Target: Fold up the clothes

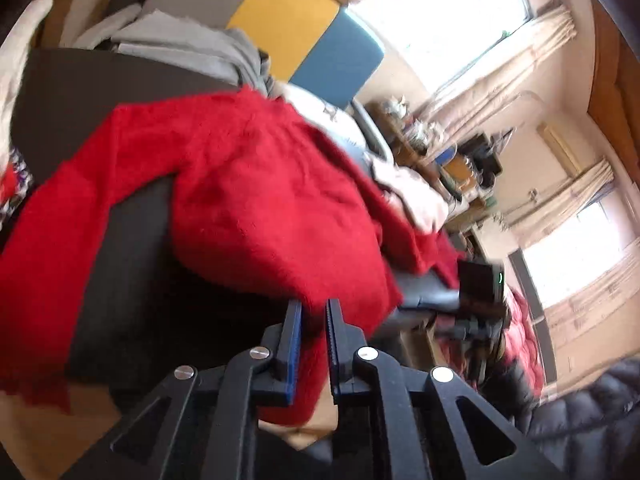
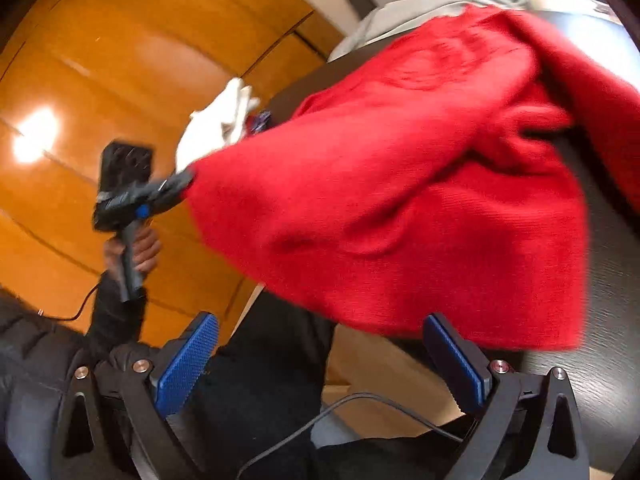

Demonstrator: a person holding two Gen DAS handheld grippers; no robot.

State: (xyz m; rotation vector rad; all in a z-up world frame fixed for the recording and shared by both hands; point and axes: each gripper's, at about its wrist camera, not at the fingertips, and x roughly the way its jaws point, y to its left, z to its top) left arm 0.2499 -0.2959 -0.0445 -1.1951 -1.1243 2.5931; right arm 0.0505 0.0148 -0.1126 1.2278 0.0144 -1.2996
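A red knitted sweater [image 1: 248, 184] lies crumpled on a dark table [image 1: 80, 92], one sleeve trailing off toward the lower left. My left gripper [image 1: 314, 307] has its jaws nearly together at the sweater's near edge, with red cloth between the pads. In the right wrist view the left gripper [image 2: 186, 179] pinches a lifted corner of the sweater [image 2: 400, 184], and a hand [image 2: 136, 248] holds its handle. My right gripper [image 2: 320, 320] stands wide open just short of the sweater's hanging hem, with nothing between its blue pads [image 2: 188, 364].
Grey folded clothes [image 1: 192, 44] sit at the table's far side, with a white cloth [image 2: 216, 124] beyond the corner. A black cable [image 2: 360, 400] runs under the right gripper. Orange wood panels [image 2: 80, 60] and a black padded jacket [image 1: 592, 408] border the scene.
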